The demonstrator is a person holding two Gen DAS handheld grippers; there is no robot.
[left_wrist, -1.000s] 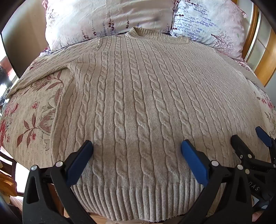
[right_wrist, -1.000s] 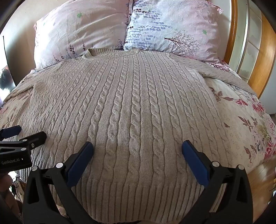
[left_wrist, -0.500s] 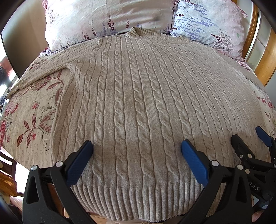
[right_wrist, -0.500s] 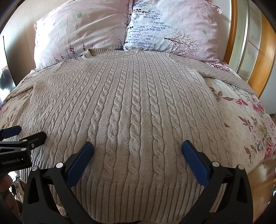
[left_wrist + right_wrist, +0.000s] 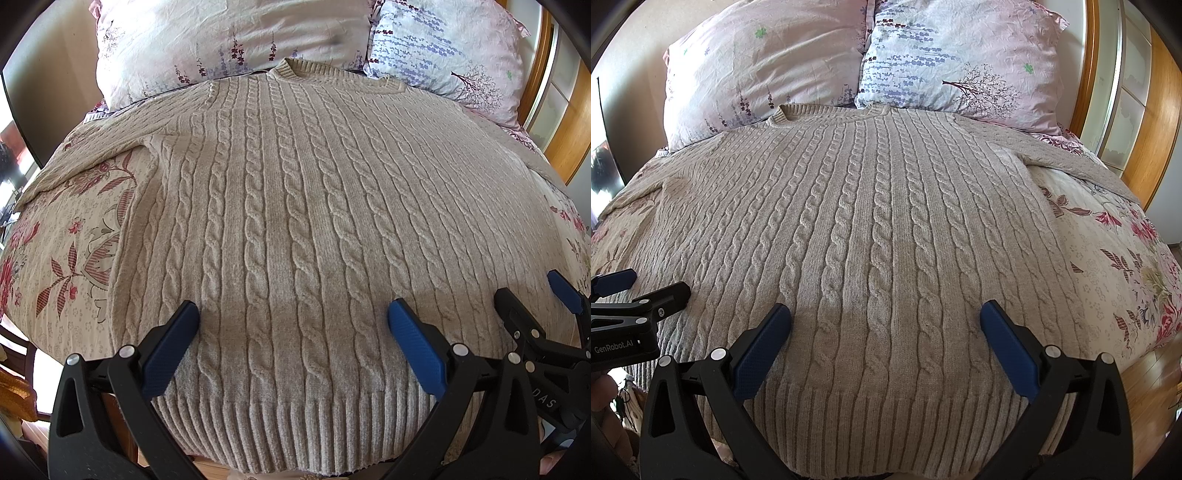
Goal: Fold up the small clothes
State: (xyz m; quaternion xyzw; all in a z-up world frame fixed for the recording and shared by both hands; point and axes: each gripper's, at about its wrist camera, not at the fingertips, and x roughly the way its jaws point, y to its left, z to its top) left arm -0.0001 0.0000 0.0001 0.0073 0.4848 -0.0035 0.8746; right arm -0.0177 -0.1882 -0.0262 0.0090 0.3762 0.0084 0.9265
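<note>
**Sweater laid flat, both grippers poised at the hem**

On a floral bedspread [image 5: 74,236], pillows [image 5: 960,55] at twelve o'clock, the sweater [image 5: 295,221] lies spread flat, ready for folding. The left gripper [image 5: 293,332] and right gripper [image 5: 886,332] hover spread wide at six o'clock above the hem [image 5: 905,424], probably preparing to pinch it.

Both grippers are the same build: the left gripper [image 5: 293,332] and right gripper [image 5: 885,332] have chunky matte black plastic arms shaped like open triangles, with round silver screws at the pivots. The fingers [image 5: 762,352] have blue pads with a fine dotted grip texture. White "GenRobot.AI" lettering sits on the left one's side, seen from the right wrist camera.
</note>
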